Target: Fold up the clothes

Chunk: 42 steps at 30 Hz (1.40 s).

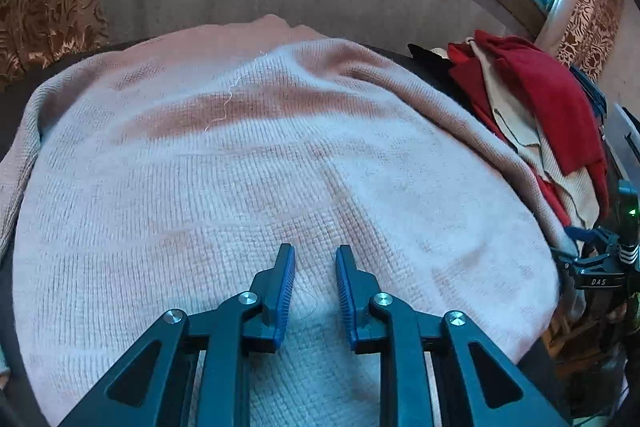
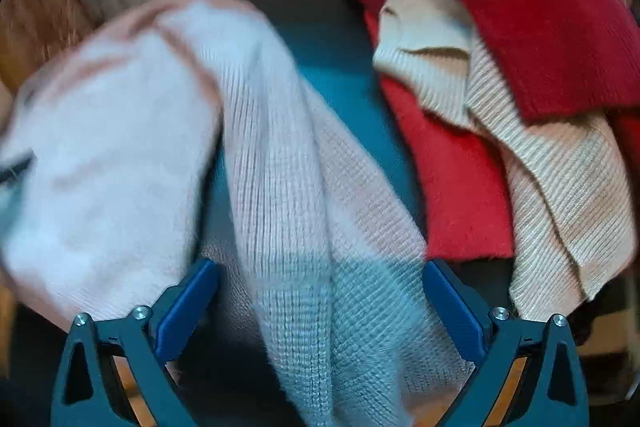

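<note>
Here, your left gripper (image 1: 315, 259): slightly parted, empty, over pink knit sweater (image 1: 240, 167).
Your right gripper (image 2: 320, 283): wide apart, straddling its sleeve (image 2: 304, 211), gripping nothing.

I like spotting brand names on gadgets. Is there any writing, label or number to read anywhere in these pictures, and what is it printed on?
"DAS": white letters on the black body of the right gripper, seen at the right edge of the left wrist view.

Nothing else can be read. The pink sweater, the red garment and the beige ribbed garment show no tag or print, and the right wrist view is partly blurred.
</note>
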Each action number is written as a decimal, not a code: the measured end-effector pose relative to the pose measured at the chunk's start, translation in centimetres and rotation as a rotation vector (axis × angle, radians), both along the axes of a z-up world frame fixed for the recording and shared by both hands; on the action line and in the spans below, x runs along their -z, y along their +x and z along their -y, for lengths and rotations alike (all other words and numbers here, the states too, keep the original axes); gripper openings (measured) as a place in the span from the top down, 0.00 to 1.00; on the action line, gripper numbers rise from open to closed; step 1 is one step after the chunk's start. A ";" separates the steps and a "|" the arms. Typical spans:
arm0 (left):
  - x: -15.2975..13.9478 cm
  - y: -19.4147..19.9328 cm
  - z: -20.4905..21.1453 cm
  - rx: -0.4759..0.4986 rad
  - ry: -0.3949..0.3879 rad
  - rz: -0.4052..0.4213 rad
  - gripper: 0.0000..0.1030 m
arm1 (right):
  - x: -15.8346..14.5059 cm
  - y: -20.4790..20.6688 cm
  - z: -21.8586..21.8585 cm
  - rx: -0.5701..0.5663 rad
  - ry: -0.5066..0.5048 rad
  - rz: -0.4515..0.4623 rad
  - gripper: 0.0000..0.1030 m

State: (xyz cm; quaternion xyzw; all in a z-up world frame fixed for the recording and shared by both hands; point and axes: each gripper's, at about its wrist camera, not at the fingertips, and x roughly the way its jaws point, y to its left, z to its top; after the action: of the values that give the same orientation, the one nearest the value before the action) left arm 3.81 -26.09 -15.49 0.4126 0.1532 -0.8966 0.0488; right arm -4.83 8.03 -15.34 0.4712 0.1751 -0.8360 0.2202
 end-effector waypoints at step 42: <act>-3.4 -5.5 7.1 -0.051 -0.078 0.006 0.78 | -5.1 -6.2 11.5 -0.184 -0.179 -0.017 0.25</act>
State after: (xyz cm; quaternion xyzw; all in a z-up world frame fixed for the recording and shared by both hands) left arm -1.66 -33.20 -12.12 0.4089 0.1287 -0.8992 0.0881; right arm -11.02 -3.45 -10.23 0.4244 0.1442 -0.8285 0.3356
